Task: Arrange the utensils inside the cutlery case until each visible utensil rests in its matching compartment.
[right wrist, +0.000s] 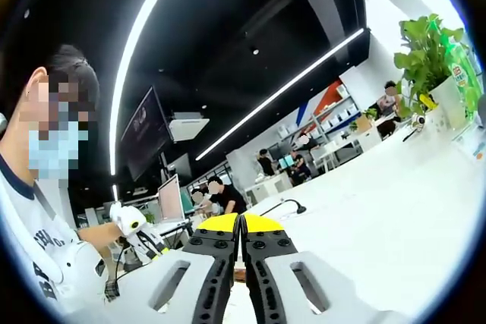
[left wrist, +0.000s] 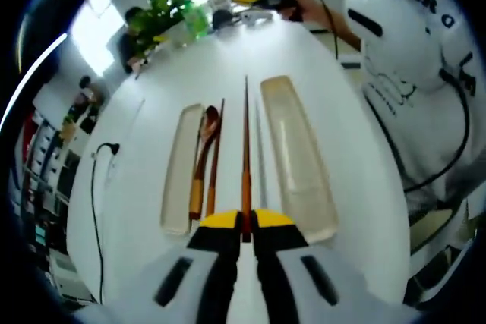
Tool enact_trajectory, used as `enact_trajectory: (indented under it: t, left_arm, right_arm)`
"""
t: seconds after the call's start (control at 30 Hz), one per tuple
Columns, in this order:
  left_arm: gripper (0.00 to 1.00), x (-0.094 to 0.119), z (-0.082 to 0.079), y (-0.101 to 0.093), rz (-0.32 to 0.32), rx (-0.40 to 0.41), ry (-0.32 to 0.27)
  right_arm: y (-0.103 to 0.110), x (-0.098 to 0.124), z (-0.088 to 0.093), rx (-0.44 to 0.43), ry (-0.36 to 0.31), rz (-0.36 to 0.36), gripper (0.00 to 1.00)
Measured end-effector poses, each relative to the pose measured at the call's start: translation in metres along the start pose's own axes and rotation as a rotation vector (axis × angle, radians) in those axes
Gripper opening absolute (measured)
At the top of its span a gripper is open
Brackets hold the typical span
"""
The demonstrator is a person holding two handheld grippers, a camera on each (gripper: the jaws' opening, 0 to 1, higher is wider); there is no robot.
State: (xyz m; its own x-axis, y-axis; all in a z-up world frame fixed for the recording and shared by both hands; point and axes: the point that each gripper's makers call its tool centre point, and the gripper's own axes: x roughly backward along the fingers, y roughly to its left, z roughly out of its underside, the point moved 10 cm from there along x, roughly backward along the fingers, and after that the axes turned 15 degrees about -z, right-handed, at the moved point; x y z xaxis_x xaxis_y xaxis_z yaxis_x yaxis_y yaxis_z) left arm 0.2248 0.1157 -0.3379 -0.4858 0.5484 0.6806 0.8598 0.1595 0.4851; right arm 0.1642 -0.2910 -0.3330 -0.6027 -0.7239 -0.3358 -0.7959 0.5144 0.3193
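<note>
On the person's white shirt [left wrist: 414, 51], at the right in the left gripper view, dark capital letters read "HERO", cut off at the fold, with further letters at the far right edge too clipped to read. In the right gripper view, the print on the shirt [right wrist: 45, 263] at the near left is illegible.

White table, cutlery case parts laid out lengthwise

I see a white table [left wrist: 326, 73] with two translucent tray halves, a left tray [left wrist: 179, 172] and a right tray [left wrist: 298, 158], well apart. Between them lie a wooden spoon [left wrist: 203, 158] and chopsticks [left wrist: 246, 149]. A potted plant [left wrist: 163, 17] stands at the far edge; a black cable [left wrist: 95, 187] trails along the left side.
</note>
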Motion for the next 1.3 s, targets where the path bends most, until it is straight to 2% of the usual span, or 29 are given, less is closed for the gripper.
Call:
enact_trajectory:
  t: [0.4,0.47,0.57,0.73,1.3]
  left_arm:
    - [0.05,0.016,0.001,-0.015,0.013,0.02,-0.015]
    - [0.05,0.02,0.0,-0.02,0.046,0.071,-0.033]
    - [0.05,0.022,0.002,-0.023,0.043,0.073,-0.032]
    - [0.05,0.017,0.004,-0.031,0.062,0.081,-0.013]
    - [0.05,0.0,0.004,-0.035,0.097,0.114,0.005]
  right_arm:
    - [0.006,-0.006,0.005,-0.005,0.008,-0.01,0.0]
    - [0.007,-0.007,0.005,-0.004,0.011,-0.014,0.0]
    - [0.007,-0.008,0.005,-0.005,0.009,-0.016,0.0]
    - [0.006,-0.007,0.007,-0.015,0.007,-0.016,0.0]
    - [-0.001,0.004,0.001,-0.016,0.005,-0.006,0.0]
